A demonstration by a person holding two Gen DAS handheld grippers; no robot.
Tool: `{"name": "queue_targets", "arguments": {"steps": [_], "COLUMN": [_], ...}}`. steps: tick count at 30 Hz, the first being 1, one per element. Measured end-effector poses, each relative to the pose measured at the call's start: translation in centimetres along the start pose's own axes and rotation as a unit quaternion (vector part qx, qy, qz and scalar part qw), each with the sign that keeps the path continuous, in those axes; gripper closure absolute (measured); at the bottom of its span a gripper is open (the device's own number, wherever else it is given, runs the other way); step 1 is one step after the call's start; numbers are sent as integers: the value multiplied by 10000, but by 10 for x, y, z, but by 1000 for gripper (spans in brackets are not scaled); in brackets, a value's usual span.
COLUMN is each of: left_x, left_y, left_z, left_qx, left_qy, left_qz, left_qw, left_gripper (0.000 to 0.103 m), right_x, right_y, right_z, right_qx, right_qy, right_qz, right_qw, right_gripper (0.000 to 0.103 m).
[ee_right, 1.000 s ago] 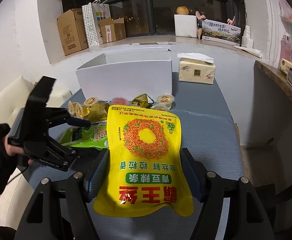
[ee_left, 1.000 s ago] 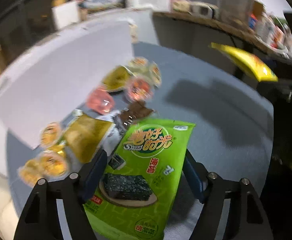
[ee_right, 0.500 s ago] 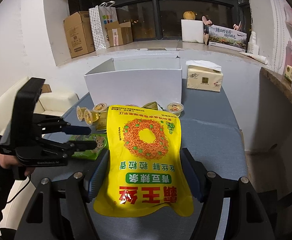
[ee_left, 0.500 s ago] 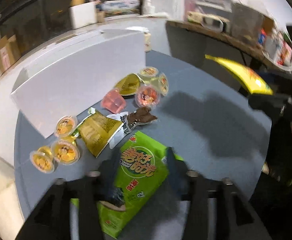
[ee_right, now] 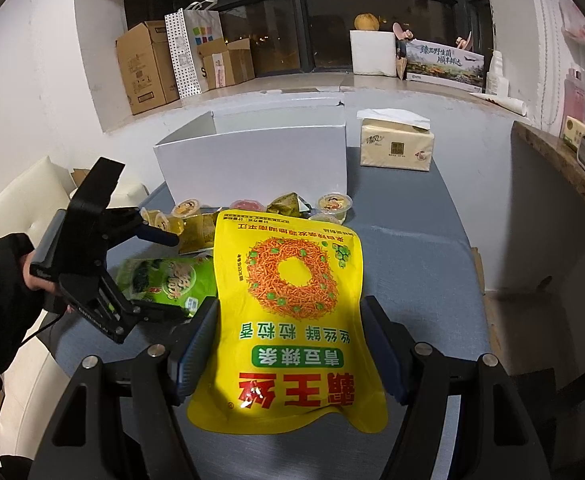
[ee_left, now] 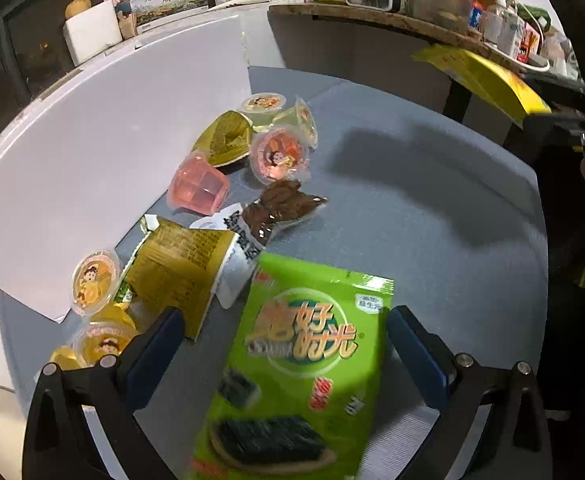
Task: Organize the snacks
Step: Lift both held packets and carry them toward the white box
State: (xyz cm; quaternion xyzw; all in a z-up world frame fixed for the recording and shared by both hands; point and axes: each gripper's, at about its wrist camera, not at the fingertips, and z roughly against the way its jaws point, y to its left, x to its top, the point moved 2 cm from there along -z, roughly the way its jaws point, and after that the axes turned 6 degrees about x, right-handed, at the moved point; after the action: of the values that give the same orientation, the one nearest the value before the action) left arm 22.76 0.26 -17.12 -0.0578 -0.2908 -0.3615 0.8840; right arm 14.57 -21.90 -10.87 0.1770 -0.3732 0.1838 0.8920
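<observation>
Left hand-held gripper point(ee_left: 284, 356): jaws opening, pads standing clear on both sides of the green seaweed bag point(ee_left: 300, 364), which lies between them on the desk point(ee_left: 412, 208); no pad presses it. Bag blurred in the left wrist view, so whether it has fully settled flat cannot be told.

Right hand-held gripper point(ee_right: 288, 344): clamped across the lower part of the yellow snack bag point(ee_right: 292, 304), held up above the desk, top edge toward 12 o'clock.

Handling, judged: both bags are light, air-puffed film pouches, soft, slick and crushable. Contents look brittle. Best taken across the width near a sealed end, with light pressure; a hold at mid-body would squash the contents or let the film slide.

Outward from the seaweed bag, left wrist view: gold foil packet point(ee_left: 176, 260) at 10 o'clock, brown wrapped snack point(ee_left: 280, 208) at 12, pink jelly cup point(ee_left: 198, 188) beyond it, further jelly cups at 9 and 12. The cups are rigid but small, with peel lids; grip on the sides.

Containers: white box point(ee_right: 252, 160) at 12 o'clock behind the loose snacks, top open. Its inside is not visible from either view, so its contents cannot be told. Tissue pack point(ee_right: 396, 144) stands to its right, apart.
</observation>
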Motion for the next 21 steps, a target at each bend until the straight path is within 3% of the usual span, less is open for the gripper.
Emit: {"name": "queue_targets", "arguments": {"steps": [3, 7, 10, 12, 13, 21], "left_x": [-2, -13, -19, -20, -21, -22], "left_y": [4, -2, -3, 1, 4, 7], "left_z": [-3, -5, -3, 1, 7, 38], "left_qx": [-263, -249, -230, -145, -129, -41], "left_qy": [171, 373, 245, 120, 28, -327], "left_qz": [81, -17, 24, 110, 176, 628], "left_qw": [9995, 9990, 9994, 9998, 9998, 9975], "left_gripper": [0, 0, 0, 12, 30, 34], "right_x": [-2, -4, -4, -5, -5, 4], "right_y": [1, 1, 2, 4, 5, 13], "right_z": [-2, -4, -10, -13, -14, -13], "right_qx": [17, 30, 49, 86, 93, 160], "right_qy": [40, 62, 125, 158, 164, 63], "right_qz": [-12, -25, -35, -14, 6, 91], "right_qw": [10000, 10000, 9999, 9998, 9998, 9998], "right_gripper": [28, 28, 28, 28, 28, 28]}}
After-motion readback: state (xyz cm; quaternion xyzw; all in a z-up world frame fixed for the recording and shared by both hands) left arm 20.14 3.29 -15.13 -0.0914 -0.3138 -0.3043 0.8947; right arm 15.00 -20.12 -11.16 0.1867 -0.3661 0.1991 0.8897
